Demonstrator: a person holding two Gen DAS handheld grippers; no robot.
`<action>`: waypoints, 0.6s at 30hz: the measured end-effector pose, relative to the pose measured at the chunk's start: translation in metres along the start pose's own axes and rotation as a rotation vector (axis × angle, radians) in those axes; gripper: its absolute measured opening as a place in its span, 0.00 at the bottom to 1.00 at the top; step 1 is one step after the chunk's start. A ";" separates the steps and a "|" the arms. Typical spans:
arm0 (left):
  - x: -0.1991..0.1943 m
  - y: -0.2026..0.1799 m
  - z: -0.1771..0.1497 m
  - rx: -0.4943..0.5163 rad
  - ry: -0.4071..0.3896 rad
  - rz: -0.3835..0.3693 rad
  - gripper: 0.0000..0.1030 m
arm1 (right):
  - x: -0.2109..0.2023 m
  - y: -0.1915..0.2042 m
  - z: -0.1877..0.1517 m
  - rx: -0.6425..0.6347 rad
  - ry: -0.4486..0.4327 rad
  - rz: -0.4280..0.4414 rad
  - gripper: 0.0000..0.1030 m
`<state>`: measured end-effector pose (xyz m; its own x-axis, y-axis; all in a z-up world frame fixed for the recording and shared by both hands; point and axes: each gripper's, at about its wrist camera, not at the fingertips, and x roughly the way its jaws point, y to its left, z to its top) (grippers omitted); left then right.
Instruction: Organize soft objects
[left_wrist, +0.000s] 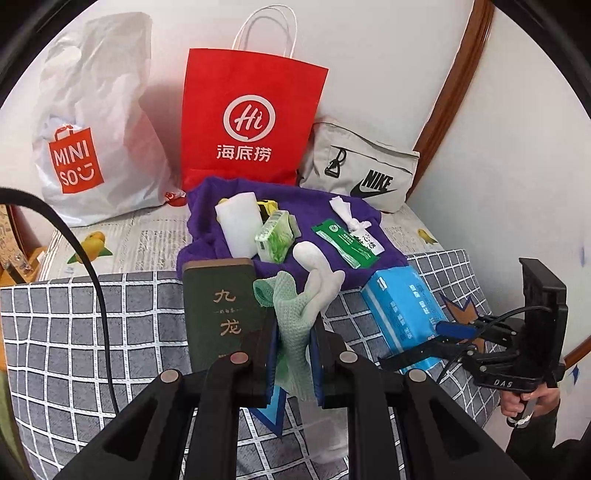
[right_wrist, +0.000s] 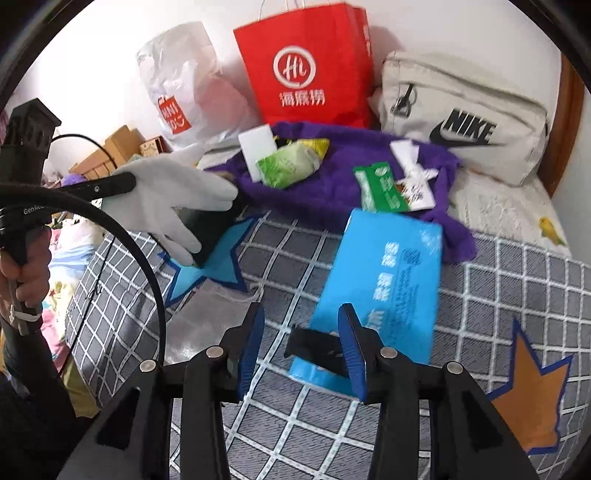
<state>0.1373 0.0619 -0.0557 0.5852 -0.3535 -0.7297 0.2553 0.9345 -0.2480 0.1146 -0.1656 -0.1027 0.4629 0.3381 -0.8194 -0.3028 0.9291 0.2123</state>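
The pale green and grey knitted work glove (left_wrist: 295, 317) is pinched between the blue pads of the left hand-held gripper (left_wrist: 293, 354), whose jaws are closed narrow on its cuff; the glove's grey fingers (left_wrist: 314, 258) stick up in front of the purple fleece blanket (left_wrist: 295, 199). In the right wrist view the same glove (right_wrist: 173, 195) hangs in the air to the left of that blanket, above a blue star patch (right_wrist: 218, 258) on the grey checked quilt (right_wrist: 295, 424) of the bed.

The right hand-held gripper (right_wrist: 301, 350) has its jaws partly open with nothing pressed between the pads; it stands over the near end of the blue plastic tissue pack (right_wrist: 388, 280), which lies on the quilt just in front of the purple blanket. A dark green book with gold characters (left_wrist: 218, 314) stands at the blanket's near left edge.

On the blanket lie a white foam block (left_wrist: 238, 229), a green snack packet (left_wrist: 275, 236), a green sachet (left_wrist: 343, 243) and a white knotted strip (left_wrist: 345, 212). Behind the blanket, against the wall, stand a white plastic Miniso bag (left_wrist: 92, 129) on the left, a red paper bag with white handles (left_wrist: 251, 118) in the middle and a beige Nike pouch (left_wrist: 362, 166) on the right. A person's hand (left_wrist: 532, 402) grips the right tool's handle, right of the blanket
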 end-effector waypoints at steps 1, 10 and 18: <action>0.000 0.000 -0.001 0.001 0.001 0.000 0.15 | 0.002 0.003 -0.001 -0.010 0.007 0.002 0.41; 0.005 0.000 -0.003 -0.006 0.018 -0.016 0.15 | 0.007 0.023 -0.019 -0.131 0.043 -0.066 0.41; 0.006 -0.001 -0.006 -0.010 0.028 -0.031 0.15 | 0.025 0.036 -0.017 -0.268 0.057 -0.225 0.41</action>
<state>0.1361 0.0592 -0.0636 0.5558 -0.3808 -0.7390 0.2648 0.9237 -0.2768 0.1015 -0.1260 -0.1249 0.4977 0.1129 -0.8600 -0.4098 0.9045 -0.1184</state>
